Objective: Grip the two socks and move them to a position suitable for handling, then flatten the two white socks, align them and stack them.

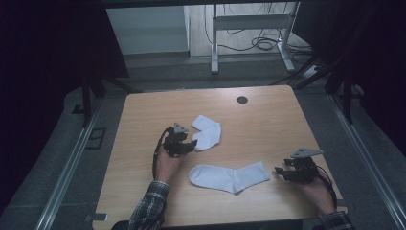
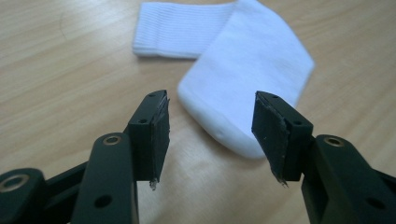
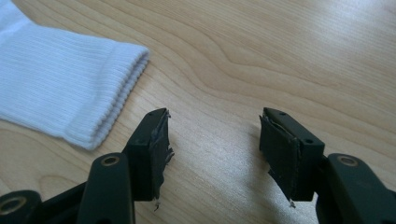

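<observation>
meanwhile both socks lie flat on table.

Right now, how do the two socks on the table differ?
The far sock is folded into a short bent shape; the near sock lies stretched out flat. The far sock sits right at the left gripper; the near sock lies apart from the right gripper. Both are white and ribbed.
</observation>
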